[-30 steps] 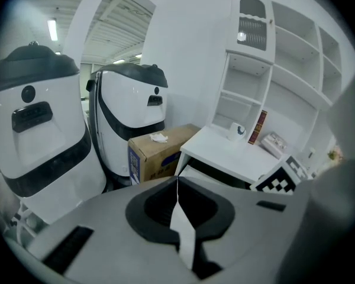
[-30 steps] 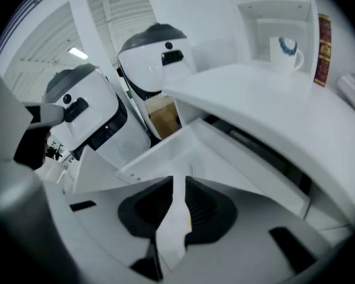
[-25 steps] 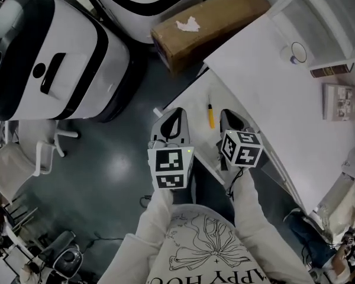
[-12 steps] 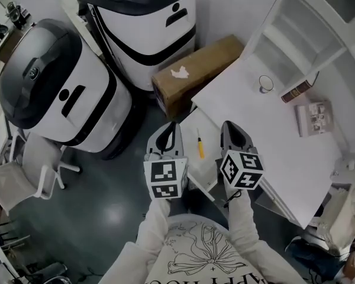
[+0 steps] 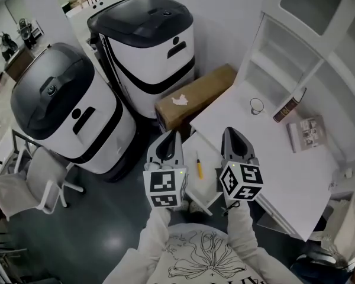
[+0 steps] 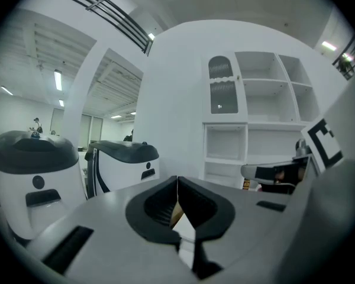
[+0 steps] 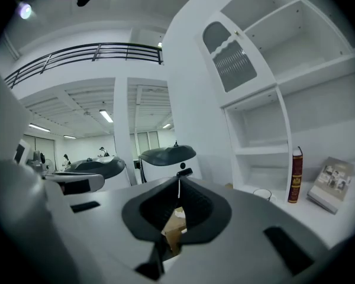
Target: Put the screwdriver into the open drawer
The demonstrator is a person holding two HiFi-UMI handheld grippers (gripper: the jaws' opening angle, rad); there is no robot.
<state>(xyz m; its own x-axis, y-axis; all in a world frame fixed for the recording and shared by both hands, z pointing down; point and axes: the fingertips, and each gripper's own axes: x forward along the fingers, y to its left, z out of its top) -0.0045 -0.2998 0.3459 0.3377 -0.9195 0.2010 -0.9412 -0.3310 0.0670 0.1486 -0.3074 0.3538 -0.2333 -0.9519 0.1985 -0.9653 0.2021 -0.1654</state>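
Both tongs have risen since a second ago, while the screwdriver (image 5: 199, 166) has stayed where it lay: in the open white drawer (image 5: 211, 171), yellow handle nearer us. In the head view it lies between the two tongs, and neither touches it. Our left tongs (image 5: 171, 134) are closed on nothing, and our right tongs (image 5: 231, 131) are likewise closed and empty. On the white tabletop (image 5: 266, 158) above the drawer we find a small cup (image 5: 257, 106), whose inside we cannot make out. Near it are a dark red book (image 5: 287, 106), standing, its spine lettering too small to read, and a printed booklet (image 5: 304, 133). Beyond the drawer lies a cardboard box (image 5: 204, 90) with a torn white label, unreadable.
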